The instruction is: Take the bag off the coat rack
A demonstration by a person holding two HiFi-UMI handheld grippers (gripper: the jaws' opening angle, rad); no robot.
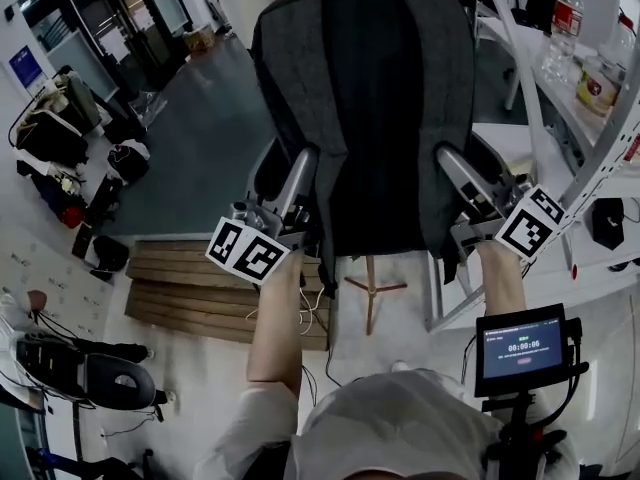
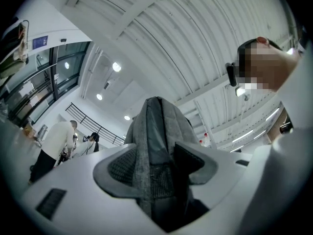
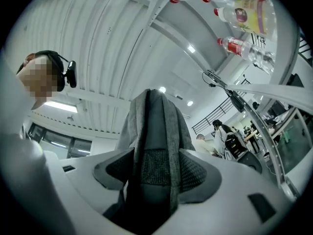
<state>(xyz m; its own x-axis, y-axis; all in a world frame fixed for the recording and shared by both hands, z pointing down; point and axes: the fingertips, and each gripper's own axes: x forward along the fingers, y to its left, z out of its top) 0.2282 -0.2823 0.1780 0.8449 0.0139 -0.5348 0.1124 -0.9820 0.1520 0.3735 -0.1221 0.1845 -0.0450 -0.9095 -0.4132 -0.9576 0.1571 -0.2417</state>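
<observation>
The left hand-held gripper [image 2: 156, 164] and the right hand-held gripper [image 3: 156, 168] are each clamped on a fold of the grey backpack [image 1: 365, 98], one at either lower side of it. The coat rack [image 1: 370, 290] shows its wooden foot beneath the backpack. Right of the backpack, a water bottle [image 1: 566, 10] stands on a white surface [image 1: 560, 83]. Below and to the left lie wooden steps [image 1: 200, 288].
</observation>
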